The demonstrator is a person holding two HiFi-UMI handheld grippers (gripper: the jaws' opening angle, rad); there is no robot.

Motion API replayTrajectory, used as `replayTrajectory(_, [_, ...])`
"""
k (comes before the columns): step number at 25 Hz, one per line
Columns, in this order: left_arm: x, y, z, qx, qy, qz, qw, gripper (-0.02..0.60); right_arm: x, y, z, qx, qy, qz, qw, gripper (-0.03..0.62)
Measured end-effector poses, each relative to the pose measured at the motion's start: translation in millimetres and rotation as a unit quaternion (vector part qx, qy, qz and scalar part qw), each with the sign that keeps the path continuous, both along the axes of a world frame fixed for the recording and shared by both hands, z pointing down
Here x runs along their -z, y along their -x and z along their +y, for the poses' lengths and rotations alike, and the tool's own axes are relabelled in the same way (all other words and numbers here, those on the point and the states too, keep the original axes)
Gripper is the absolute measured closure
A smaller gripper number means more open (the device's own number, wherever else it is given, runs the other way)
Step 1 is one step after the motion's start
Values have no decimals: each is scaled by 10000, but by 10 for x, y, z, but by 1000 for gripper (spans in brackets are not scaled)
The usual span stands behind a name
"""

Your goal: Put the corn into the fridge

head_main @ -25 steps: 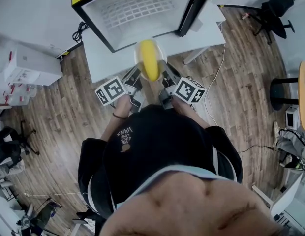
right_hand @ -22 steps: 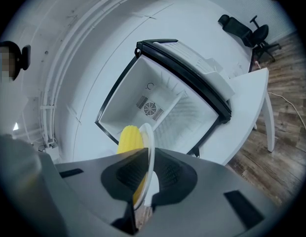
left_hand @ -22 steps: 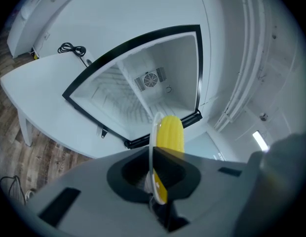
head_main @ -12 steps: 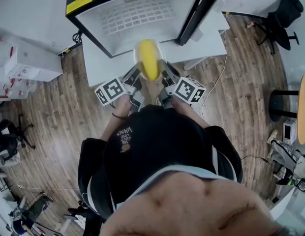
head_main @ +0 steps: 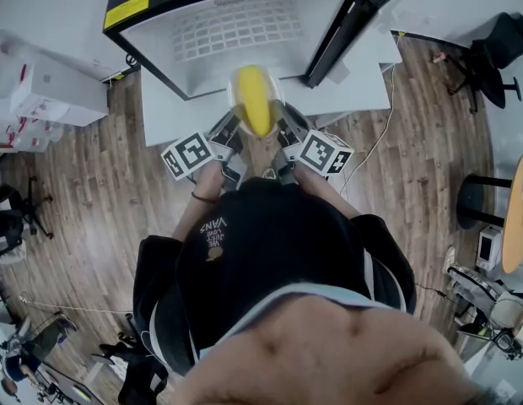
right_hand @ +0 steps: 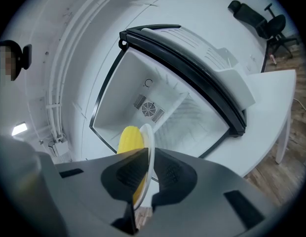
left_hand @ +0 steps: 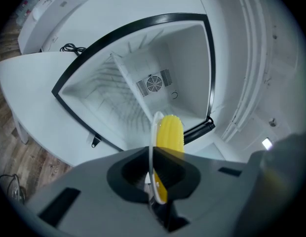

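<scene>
The corn [head_main: 256, 101] lies on a white plate [head_main: 277, 94] slung between both grippers. The left gripper [head_main: 231, 128] and right gripper [head_main: 283, 128] are clamped shut on opposite rims, so it rides level. Just ahead of them stands the open fridge [head_main: 236, 24] on the white surface [head_main: 164, 108].

Office, swivel chair [head_main: 502, 36], white table [head_main: 164, 112]

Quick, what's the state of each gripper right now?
Left gripper: closed on the rim of the plate carrying the corn.
Right gripper: closed on the same plate's opposite rim.
</scene>
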State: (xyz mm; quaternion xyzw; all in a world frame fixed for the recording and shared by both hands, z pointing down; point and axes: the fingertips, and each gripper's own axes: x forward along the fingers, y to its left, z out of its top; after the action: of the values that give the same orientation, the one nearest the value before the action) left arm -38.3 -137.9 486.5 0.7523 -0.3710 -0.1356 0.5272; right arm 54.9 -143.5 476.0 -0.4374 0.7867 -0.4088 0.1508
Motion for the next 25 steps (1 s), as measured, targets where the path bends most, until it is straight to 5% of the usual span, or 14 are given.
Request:
replayTrajectory(11, [-37,-100,-92,329,23,20,9995,551,-19,-87,-152,385,0,21,9993,563])
replayTrajectory(25, [-32,-30,-313,226,59,79,9997,551,-13,-21,-364,249,18,47,9997,563])
